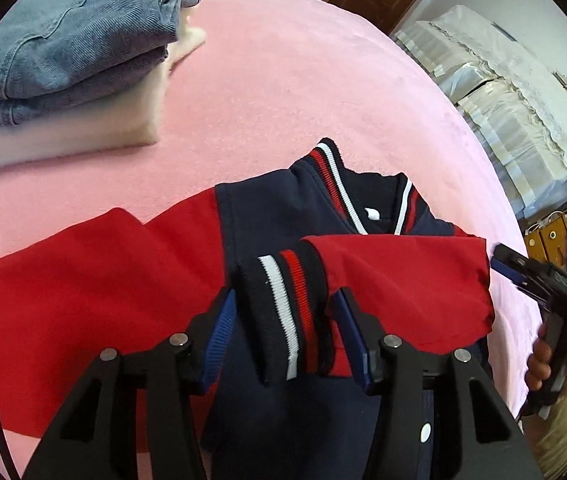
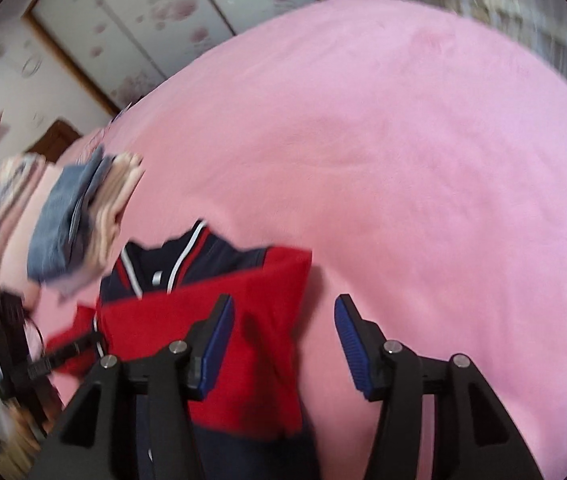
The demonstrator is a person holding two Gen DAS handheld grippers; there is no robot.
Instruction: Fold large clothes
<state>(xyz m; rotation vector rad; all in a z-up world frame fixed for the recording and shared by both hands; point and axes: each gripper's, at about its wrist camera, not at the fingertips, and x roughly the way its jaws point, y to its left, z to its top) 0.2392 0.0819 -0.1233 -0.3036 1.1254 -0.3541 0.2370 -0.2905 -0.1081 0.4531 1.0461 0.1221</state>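
A navy jacket [image 1: 267, 216] with red sleeves and a striped collar lies on the pink bed [image 1: 303, 100]. Its right sleeve [image 1: 403, 280] is folded across the chest, and the other sleeve [image 1: 83, 280] stretches out to the left. The folded sleeve's striped cuff [image 1: 279, 280] rests on the jacket between the pads of my left gripper [image 1: 283, 320], which is open and not pressing on it. A hand holds my right gripper [image 1: 523, 276] at the bed's right edge. In the blurred right wrist view my right gripper [image 2: 283, 320] is open over the red sleeve's [image 2: 187, 312] edge and holds nothing.
A stack of folded clothes with a denim piece [image 1: 63, 40] on top sits on the bed at the far left, also in the right wrist view as the stack [image 2: 67, 224]. Plastic-covered furniture [image 1: 503, 120] stands past the bed's right side. Wardrobe doors [image 2: 143, 20] stand behind.
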